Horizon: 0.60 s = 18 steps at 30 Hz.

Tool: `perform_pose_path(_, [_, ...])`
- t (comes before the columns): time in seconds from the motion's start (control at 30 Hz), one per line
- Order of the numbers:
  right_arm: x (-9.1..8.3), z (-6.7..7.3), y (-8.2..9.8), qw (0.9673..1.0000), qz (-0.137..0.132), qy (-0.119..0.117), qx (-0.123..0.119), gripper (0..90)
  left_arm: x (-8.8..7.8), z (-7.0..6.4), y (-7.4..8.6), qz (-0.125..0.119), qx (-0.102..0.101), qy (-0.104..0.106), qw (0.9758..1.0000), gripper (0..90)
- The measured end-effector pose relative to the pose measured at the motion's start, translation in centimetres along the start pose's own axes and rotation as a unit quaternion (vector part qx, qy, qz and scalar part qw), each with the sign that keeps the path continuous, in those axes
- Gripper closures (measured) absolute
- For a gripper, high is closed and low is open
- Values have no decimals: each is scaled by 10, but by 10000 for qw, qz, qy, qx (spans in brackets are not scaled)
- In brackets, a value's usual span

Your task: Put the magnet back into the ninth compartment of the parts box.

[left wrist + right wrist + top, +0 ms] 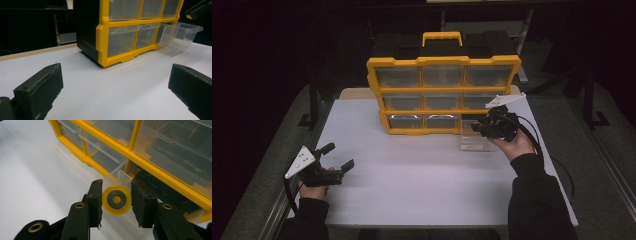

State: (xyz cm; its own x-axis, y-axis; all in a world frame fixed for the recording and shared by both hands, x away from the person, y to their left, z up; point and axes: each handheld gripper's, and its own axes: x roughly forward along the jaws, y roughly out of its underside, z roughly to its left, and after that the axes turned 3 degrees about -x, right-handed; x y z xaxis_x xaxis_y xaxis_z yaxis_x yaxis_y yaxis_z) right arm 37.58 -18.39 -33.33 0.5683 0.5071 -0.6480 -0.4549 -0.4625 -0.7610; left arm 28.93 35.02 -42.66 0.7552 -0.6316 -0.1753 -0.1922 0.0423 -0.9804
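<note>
While right gripper (116, 201) clamps yellow wheel (116, 200) — above clear drawer (117, 176).

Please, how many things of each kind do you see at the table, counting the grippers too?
yellow organizer: 1
clear drawers: 9, with the pulled-out drawer
yellow wheel: 1
grippers: 2, left gripper and right gripper
Total: 13
</note>
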Motion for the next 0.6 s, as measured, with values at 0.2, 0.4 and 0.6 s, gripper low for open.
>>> perform_pose_path(0.2, [3, -6, 1, 9999, 15, 76, 137, 608, 0, 0, 0, 3, -9, 4, 10000, 0])
perform_pose_path(0.4, [7, -10, 1, 9998, 50, 123, 175, 606, 0, 0, 0, 23, 0, 11, 10000, 0])
perform_pose_path(0.6, [11, -13, 3, 9994, 55, 126, 314, 504, 0, 0, 0, 18, 2, 14, 10000, 0])
